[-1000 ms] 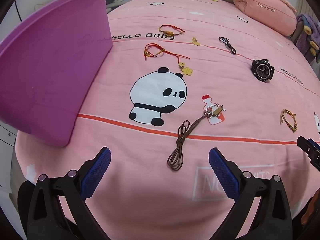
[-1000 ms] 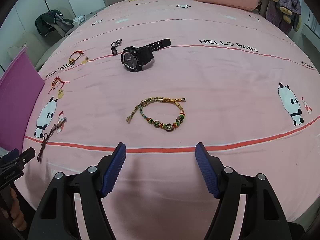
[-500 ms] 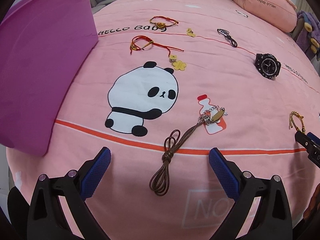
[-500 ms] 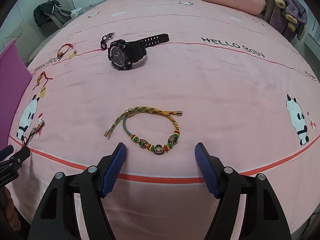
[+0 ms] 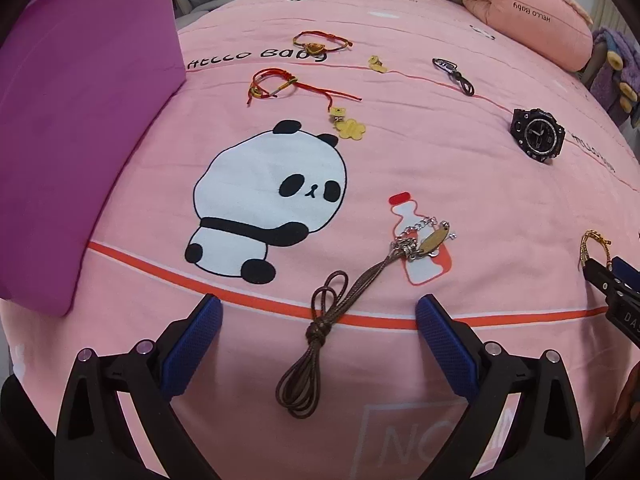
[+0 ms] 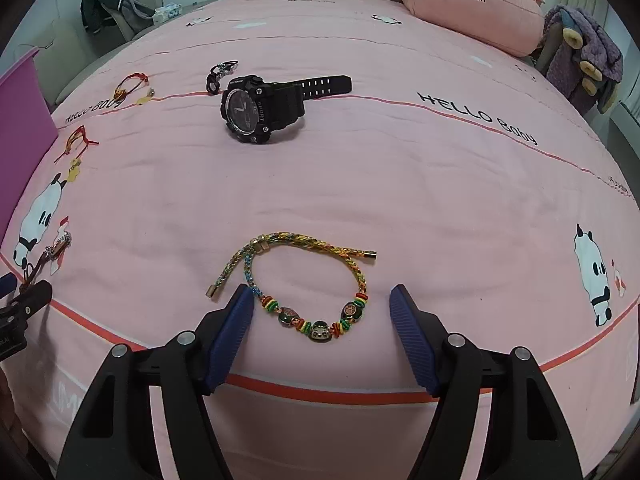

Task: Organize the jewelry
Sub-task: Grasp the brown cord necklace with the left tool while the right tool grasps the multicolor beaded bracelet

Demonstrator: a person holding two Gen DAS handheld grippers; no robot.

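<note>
On the pink bedspread lies a brown cord necklace (image 5: 320, 332) with a metal pendant (image 5: 430, 240); its knotted loop sits between the blue fingertips of my open left gripper (image 5: 318, 312). A multicoloured braided bead bracelet (image 6: 308, 284) lies right in front of my open right gripper (image 6: 320, 304), its beads between the two fingers. Neither gripper holds anything. Farther off lie a black watch (image 6: 256, 108), two red string bracelets (image 5: 276, 82) (image 5: 316, 44), a yellow flower charm (image 5: 352, 130) and a dark clasp (image 5: 454, 74).
A purple tray (image 5: 80, 128) stands tilted at the left edge of the bed. A pink pillow (image 6: 468, 12) and a purple plush (image 6: 580, 56) lie at the far right. The other gripper's tip (image 5: 612, 284) shows at the right edge of the left wrist view.
Both grippers came down and closer to the bedspread: the cord necklace now lies between the left fingers, the bead bracelet between the right ones. Both stayed open.
</note>
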